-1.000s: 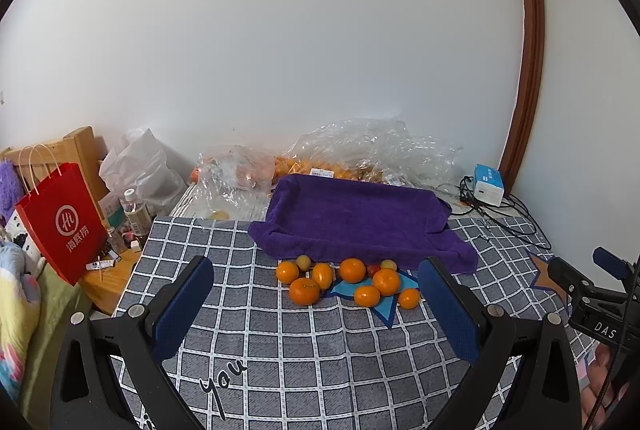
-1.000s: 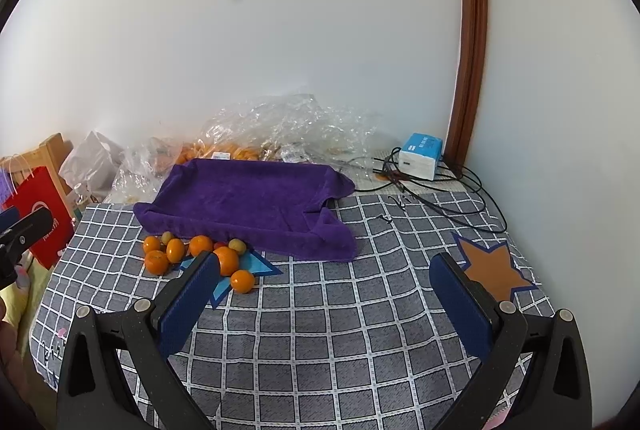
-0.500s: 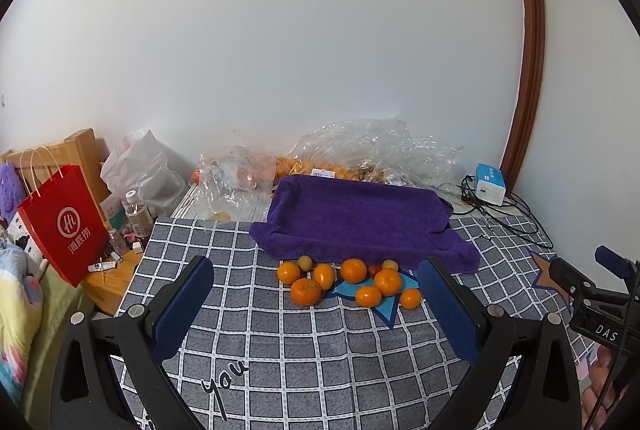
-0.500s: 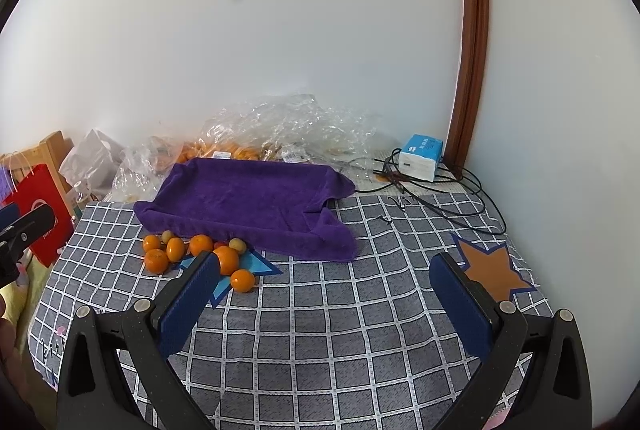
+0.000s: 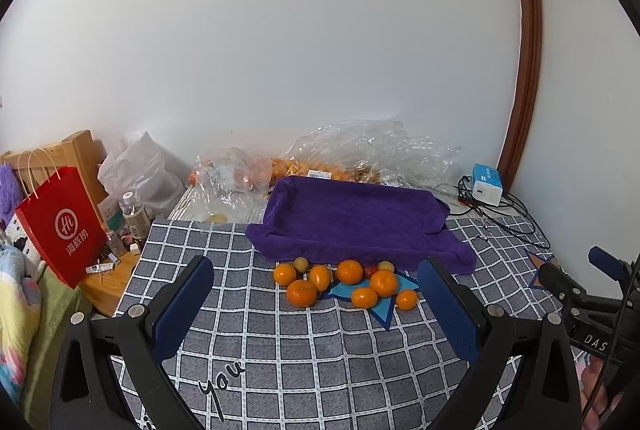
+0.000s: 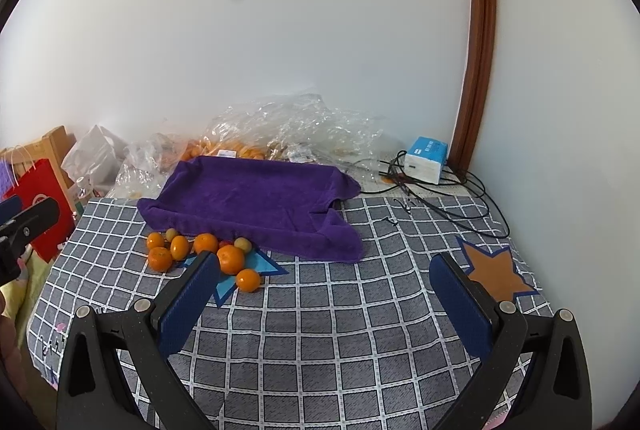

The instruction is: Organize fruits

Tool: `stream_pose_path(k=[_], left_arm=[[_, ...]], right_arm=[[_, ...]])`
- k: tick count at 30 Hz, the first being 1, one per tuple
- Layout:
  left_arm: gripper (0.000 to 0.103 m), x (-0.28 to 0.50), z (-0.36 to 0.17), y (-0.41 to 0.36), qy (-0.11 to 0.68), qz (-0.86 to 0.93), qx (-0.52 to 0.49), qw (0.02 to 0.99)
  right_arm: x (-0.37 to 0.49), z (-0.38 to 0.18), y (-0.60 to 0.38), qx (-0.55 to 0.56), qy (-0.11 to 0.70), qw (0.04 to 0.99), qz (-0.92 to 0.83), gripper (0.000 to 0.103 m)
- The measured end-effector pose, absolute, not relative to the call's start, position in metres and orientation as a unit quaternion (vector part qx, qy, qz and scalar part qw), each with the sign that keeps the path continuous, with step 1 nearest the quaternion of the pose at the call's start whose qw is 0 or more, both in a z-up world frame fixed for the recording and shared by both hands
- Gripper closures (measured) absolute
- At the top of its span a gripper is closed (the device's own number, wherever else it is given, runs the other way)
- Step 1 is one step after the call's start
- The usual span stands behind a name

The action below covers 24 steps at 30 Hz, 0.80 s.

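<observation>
Several oranges [image 5: 350, 271] [image 6: 230, 259] and a few small yellowish and red fruits [image 5: 301, 263] lie in a cluster on the checked cloth, just in front of a purple towel [image 5: 360, 218] [image 6: 256, 196] that dips like a shallow tray. My left gripper [image 5: 316, 294] hangs open over the cloth, short of the cluster, with nothing between its fingers. Further right, my right gripper [image 6: 326, 290] is open and empty too, and the fruit sits beyond its left finger [image 6: 188, 304]. In the left wrist view the right gripper [image 5: 592, 282] shows at the right edge.
Clear plastic bags [image 5: 360, 154] holding more fruit lie behind the towel by the wall. A blue-white box [image 5: 486, 184] and black cables [image 6: 448, 198] sit back right. A red paper bag [image 5: 64, 226], bottles and a wooden frame stand off the left edge.
Both views have shifted very slightly toward the fruit. The fruit and towel have not moved, and both grippers stay open.
</observation>
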<state>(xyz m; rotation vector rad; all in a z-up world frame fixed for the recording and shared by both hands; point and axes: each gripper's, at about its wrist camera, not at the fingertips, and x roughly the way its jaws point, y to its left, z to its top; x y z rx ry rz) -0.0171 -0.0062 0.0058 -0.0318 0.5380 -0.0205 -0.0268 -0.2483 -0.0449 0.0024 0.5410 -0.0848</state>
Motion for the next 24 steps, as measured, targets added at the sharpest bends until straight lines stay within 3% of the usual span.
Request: stream_pose_path(k=[14,24], left_arm=[[0.0,-0.006,0.001,-0.002,0.26,-0.03,-0.016,0.965],[0.002,0.029,-0.055,0.021,0.306,-0.009,-0.02,0.952]], right_arm=[[-0.021,-0.054,-0.242,-0.014,0.263,0.964,-0.038,0.0],[0.02,-0.102,-0.248,-0.002,0.31,0.95,-0.024,0.001]])
